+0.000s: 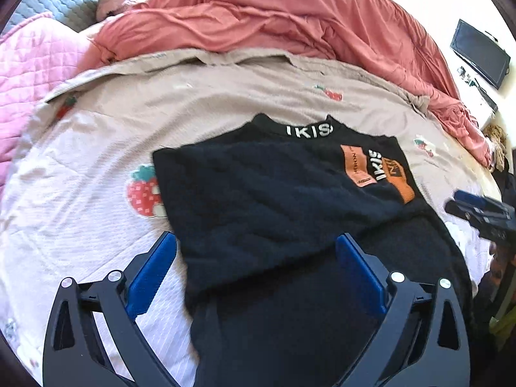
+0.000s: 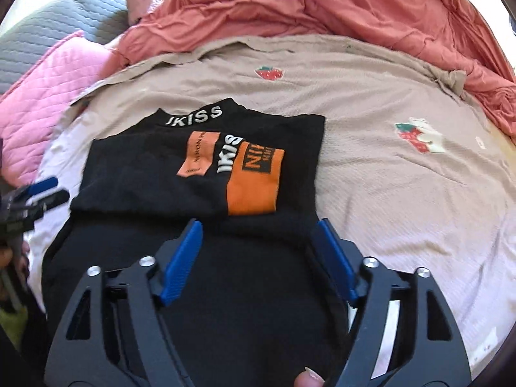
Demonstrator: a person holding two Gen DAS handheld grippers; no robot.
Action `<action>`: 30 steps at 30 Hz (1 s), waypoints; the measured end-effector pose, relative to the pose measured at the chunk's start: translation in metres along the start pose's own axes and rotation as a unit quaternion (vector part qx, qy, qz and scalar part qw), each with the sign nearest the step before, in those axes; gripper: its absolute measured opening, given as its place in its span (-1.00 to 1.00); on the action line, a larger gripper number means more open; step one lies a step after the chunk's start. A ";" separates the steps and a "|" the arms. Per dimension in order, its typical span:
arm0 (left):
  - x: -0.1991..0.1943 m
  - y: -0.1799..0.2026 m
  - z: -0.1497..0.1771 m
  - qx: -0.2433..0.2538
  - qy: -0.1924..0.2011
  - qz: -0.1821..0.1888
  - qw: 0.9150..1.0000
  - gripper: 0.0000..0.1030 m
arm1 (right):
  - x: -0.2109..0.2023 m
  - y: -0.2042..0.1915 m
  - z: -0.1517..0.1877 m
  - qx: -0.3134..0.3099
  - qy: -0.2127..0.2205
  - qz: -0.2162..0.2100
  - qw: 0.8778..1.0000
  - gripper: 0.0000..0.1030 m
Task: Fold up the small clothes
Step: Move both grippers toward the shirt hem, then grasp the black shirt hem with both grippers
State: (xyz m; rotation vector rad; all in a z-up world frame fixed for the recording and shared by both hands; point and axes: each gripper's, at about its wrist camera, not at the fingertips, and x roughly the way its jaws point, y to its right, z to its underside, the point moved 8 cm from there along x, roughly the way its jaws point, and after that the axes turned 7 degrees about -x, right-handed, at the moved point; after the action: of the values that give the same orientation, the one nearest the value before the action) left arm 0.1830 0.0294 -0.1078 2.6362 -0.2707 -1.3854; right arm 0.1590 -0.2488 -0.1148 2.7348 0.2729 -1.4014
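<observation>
A small black top (image 1: 274,200) with white lettering on the collar and orange patches lies flat on the bed, its sides folded inward. It also shows in the right wrist view (image 2: 200,167). My left gripper (image 1: 254,245) is open and empty, hovering over the top's near left part. My right gripper (image 2: 258,229) is open and empty over the top's near right part. The right gripper shows at the right edge of the left wrist view (image 1: 477,213), and the left gripper at the left edge of the right wrist view (image 2: 38,193).
The top rests on a beige sheet with strawberry prints (image 1: 113,148). A crumpled coral duvet (image 1: 274,19) lies behind it. A pink quilted blanket (image 1: 29,64) and grey pillow (image 2: 48,22) sit far left. A dark monitor (image 1: 480,51) stands far right.
</observation>
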 end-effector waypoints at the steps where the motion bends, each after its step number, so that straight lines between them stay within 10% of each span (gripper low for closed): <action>1: -0.009 -0.001 0.000 -0.004 0.006 -0.002 1.000 0.91 | -0.010 0.002 0.006 -0.003 0.004 -0.001 1.000 0.38; 12: -0.086 -0.024 0.028 -0.028 0.033 -0.023 0.999 0.91 | -0.060 0.016 0.078 -0.016 -0.025 0.003 1.000 0.50; 22: -0.079 -0.051 0.106 -0.052 -0.077 -0.040 0.995 0.91 | -0.045 0.006 0.110 -0.014 -0.104 0.027 0.994 0.50; 30: -0.059 -0.048 0.161 -0.114 -0.184 0.026 0.976 0.90 | -0.034 0.010 0.141 -0.004 -0.181 0.008 0.983 0.28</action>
State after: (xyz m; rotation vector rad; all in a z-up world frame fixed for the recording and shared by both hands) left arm 0.0216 0.0815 -0.1610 2.1656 -0.2047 -1.7640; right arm 0.0290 -0.2817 -0.1703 2.4044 0.2320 -1.8452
